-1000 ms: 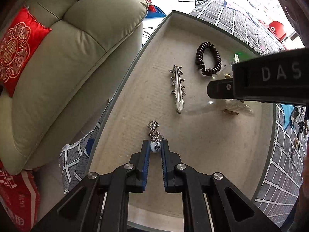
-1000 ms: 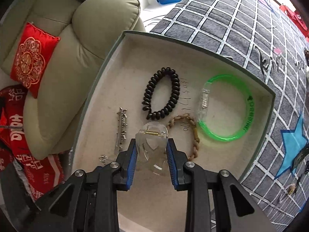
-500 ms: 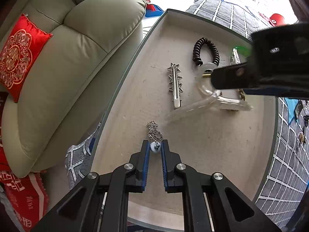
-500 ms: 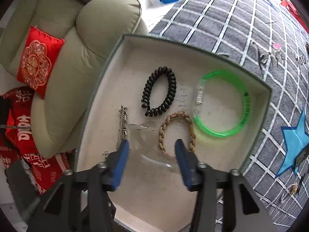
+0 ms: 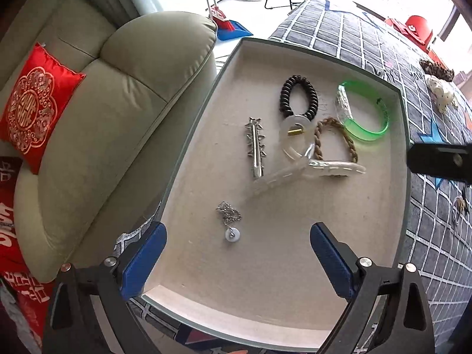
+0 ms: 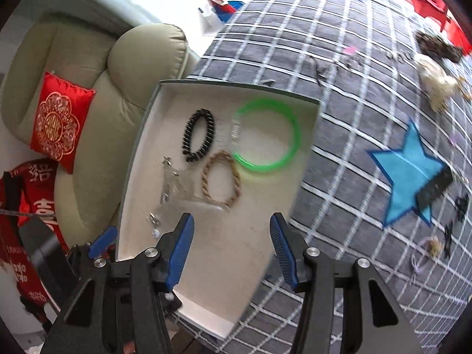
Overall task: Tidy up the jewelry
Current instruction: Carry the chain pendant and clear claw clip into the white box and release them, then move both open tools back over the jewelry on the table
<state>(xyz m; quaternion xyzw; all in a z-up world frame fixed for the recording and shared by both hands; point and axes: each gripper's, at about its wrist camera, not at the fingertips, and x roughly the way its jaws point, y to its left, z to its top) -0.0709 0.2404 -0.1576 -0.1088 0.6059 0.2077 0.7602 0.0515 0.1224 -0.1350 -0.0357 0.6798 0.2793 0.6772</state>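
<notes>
Both tongs gape empty; only left tongs (image 5: 237, 246) view shows pendant (image 5: 232, 234) sharply.

The right wrist view is smeared by motion, so the clear hair claw (image 6: 191, 197) and the silver clip (image 6: 167, 177) in the tray (image 6: 224, 87) melt into one pale shape. Small dark trinkets (image 6: 455, 206) on the checked cloth (image 6: 339, 153) are too small to name. In the left wrist view, the right tongs (image 5: 442, 163) are cut off by the edge, their tips out of sight.
</notes>
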